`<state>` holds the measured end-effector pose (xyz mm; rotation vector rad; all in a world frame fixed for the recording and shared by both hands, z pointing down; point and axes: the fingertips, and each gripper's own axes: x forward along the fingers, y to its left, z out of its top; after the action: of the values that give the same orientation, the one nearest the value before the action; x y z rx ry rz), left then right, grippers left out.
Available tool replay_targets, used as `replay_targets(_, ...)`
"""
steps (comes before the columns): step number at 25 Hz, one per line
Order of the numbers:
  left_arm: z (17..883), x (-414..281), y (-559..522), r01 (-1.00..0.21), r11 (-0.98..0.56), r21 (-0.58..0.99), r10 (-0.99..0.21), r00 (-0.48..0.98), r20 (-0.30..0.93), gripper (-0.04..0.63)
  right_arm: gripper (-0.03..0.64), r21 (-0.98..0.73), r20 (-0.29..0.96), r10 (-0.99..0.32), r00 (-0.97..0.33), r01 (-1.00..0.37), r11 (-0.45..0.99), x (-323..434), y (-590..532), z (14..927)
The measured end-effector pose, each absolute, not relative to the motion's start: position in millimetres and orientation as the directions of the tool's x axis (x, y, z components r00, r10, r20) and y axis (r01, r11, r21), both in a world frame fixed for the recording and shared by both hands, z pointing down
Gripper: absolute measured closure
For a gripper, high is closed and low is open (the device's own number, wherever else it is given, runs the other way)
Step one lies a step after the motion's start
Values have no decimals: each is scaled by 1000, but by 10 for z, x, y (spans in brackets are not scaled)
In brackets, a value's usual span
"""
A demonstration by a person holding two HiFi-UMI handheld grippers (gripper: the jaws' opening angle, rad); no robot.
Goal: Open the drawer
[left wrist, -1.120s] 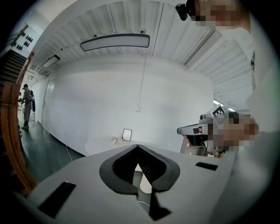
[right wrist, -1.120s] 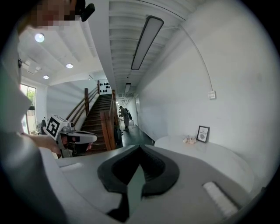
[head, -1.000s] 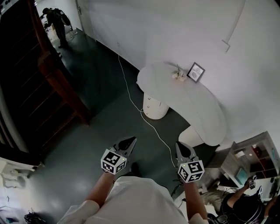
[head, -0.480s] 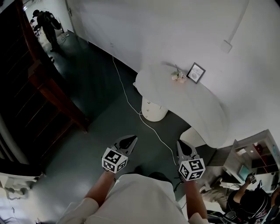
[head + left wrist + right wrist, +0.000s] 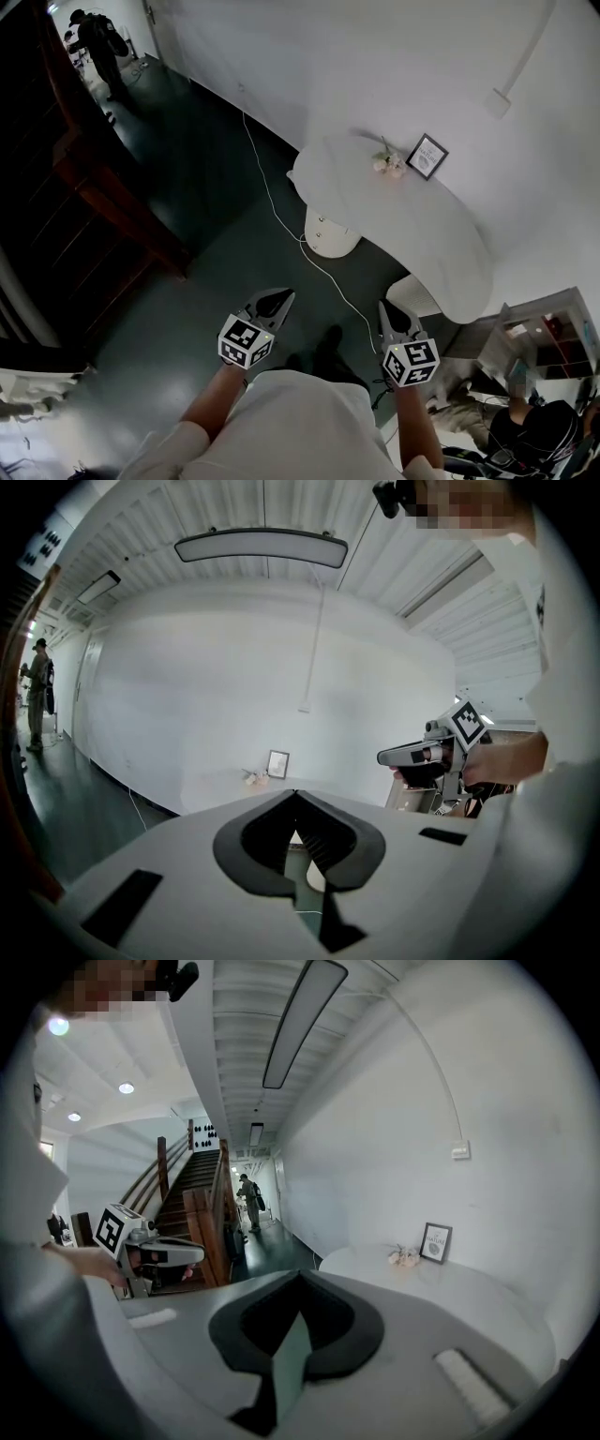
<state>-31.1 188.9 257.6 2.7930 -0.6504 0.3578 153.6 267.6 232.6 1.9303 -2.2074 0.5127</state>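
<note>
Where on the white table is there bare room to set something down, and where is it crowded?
Most of the table is bare, from the frame and flowers near the wall out to both rounded ends. Only that spot by the wall is taken.

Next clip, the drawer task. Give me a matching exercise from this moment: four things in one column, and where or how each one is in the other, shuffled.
Things:
1. picture frame
2. white cable
3. drawer pedestal
4. left tool

Place or state:
A. trailing across the dark floor
B. beneath the white table
C. on that table, beside the flowers
D. shut, nothing between its jaws

Pairs: 1-C, 2-A, 3-B, 4-D
</note>
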Motion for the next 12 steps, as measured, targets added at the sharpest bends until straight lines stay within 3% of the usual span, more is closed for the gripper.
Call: replay_targets(12, 2707, 94, 1119, -556, -808, 195, -488, 817, 306, 589, 606, -153, 367, -893, -262, -963, 220, 2009, 1647, 2501)
